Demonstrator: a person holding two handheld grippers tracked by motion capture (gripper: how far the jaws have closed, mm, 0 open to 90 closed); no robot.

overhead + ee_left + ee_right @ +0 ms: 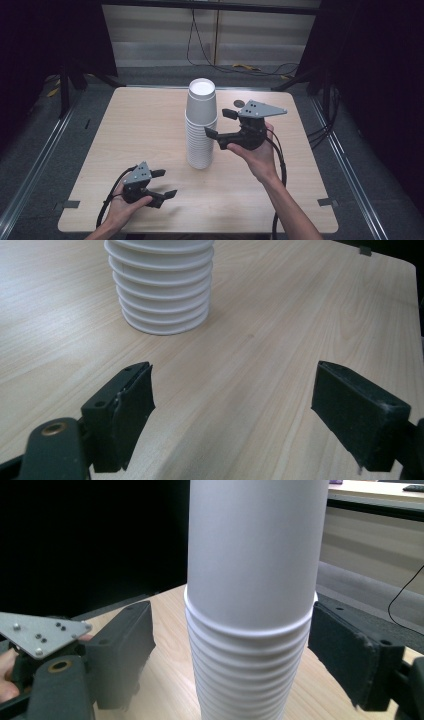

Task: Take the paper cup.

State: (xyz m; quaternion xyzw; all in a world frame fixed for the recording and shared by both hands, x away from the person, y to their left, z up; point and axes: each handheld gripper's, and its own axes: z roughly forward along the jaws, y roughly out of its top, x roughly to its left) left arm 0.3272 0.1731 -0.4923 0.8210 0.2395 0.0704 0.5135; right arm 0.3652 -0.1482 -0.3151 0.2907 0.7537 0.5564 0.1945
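A tall stack of white paper cups (201, 125) stands upright near the middle of the wooden bench (140, 130), its open mouth facing up. The top cup rises well clear of the nested rims below it, which form a ribbed column down to the bench.

The right tool (220, 123) sits at about 3 o'clock from the stack, held in the person's right hand (257, 155). Its jaws are apart and reach toward the stack at the height of the upper rims. In the right gripper view the stack (252, 600) stands between the two black jaws, with a gap visible on each side, so nothing is clamped yet.

The left tool (162, 183) rests low at about 7 o'clock from the stack, well apart from it, with its jaws also spread and empty. In the left gripper view the base of the stack (162, 285) stands ahead over bare wood.

The cups are likely very light and thin-walled, so a hard squeeze would probably dent them. The smooth sides may slip, and the tall column could tip if pushed sideways. The best hold for lifting off one cup is probably the smooth wall of the top cup just above the next rim, closed gently, perhaps with the left tool steadying the lower rims.
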